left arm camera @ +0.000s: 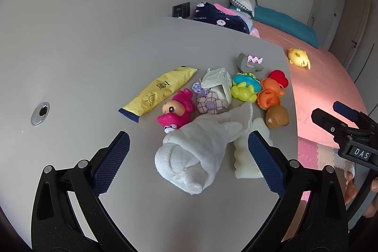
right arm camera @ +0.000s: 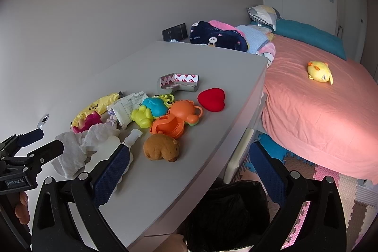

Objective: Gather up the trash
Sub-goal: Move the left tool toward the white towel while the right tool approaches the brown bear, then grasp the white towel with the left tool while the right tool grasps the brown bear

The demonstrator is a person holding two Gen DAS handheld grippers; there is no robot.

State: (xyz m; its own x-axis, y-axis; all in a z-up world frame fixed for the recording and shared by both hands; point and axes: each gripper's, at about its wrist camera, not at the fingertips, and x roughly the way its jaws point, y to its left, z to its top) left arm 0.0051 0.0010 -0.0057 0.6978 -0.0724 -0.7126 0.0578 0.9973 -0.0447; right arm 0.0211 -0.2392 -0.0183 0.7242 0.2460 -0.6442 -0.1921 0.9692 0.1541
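- A pink bed (right arm camera: 319, 110) fills the room to my right, with a yellow plush (right arm camera: 320, 72) lying on it.
- A grey table (left arm camera: 94, 63) stands beside the bed and carries a cluster of toys and trash.
- A black bin bag (right arm camera: 226, 211) sits below the table's near edge, under my right gripper (right arm camera: 189, 169), whose jaws are spread wide and hold nothing.
- My left gripper (left arm camera: 189, 157) hovers low over the table, jaws released and wide, one on each side of a crumpled white tissue (left arm camera: 198, 148) without touching it.
- A yellow wrapper (left arm camera: 158, 91) lies flat to the left of the toys.
- A crumpled lined paper (left arm camera: 219, 84) rests among the toys, beside a turtle toy (left arm camera: 245, 86).
- A pink toy (left arm camera: 177, 110) touches the tissue's far edge.
- An orange toy (right arm camera: 179, 119), a brown plush (right arm camera: 163, 148) and a red heart (right arm camera: 211, 99) lie nearer the bed side.
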